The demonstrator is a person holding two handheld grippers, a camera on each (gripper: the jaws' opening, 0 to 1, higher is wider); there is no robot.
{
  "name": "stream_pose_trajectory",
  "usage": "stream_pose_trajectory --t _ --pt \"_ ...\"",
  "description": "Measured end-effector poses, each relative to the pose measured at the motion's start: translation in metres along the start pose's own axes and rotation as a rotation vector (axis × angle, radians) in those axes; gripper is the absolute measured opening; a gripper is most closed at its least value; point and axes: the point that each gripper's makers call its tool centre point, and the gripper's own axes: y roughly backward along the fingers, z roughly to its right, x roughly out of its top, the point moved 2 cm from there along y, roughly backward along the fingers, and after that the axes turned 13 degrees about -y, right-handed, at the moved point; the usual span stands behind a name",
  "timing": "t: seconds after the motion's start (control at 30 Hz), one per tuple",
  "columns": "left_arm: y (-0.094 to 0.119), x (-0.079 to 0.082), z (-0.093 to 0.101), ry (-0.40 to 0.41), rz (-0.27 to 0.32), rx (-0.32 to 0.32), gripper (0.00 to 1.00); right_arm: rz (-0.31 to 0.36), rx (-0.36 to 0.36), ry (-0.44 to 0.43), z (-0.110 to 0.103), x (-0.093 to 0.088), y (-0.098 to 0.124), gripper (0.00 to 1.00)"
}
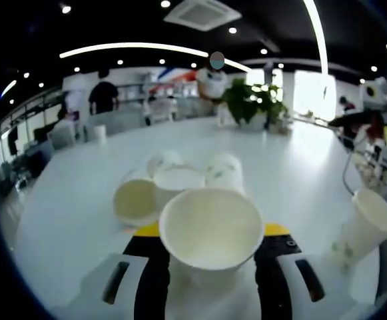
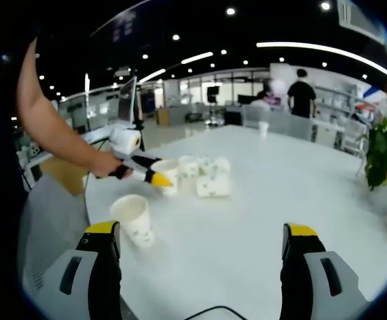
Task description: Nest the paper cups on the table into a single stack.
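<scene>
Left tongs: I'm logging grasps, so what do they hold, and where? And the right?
The left tongs hold a paper cup by its side walls, mouth facing the camera. The right tongs are open and hold nothing.

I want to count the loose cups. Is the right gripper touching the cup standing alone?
Apart. In the right gripper view, the right gripper has its jaws spread wide, and bare table shows between them and the lone cup.
</scene>
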Motion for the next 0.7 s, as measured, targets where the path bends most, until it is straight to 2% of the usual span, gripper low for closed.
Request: stream_pose_trajectory --t 0.3,0.7 --pt "0.012 0.004 -0.002 -0.006 0.004 0.008 0.47 -0.002 0.002 -0.001 -0.001 -0.001 -0.003 1.0" --pt "0.028 0.021 -0.004 -0.026 0.042 0.003 0.46 0.008 0.004 -0.005 -0.003 0.001 -0.005 1.0"
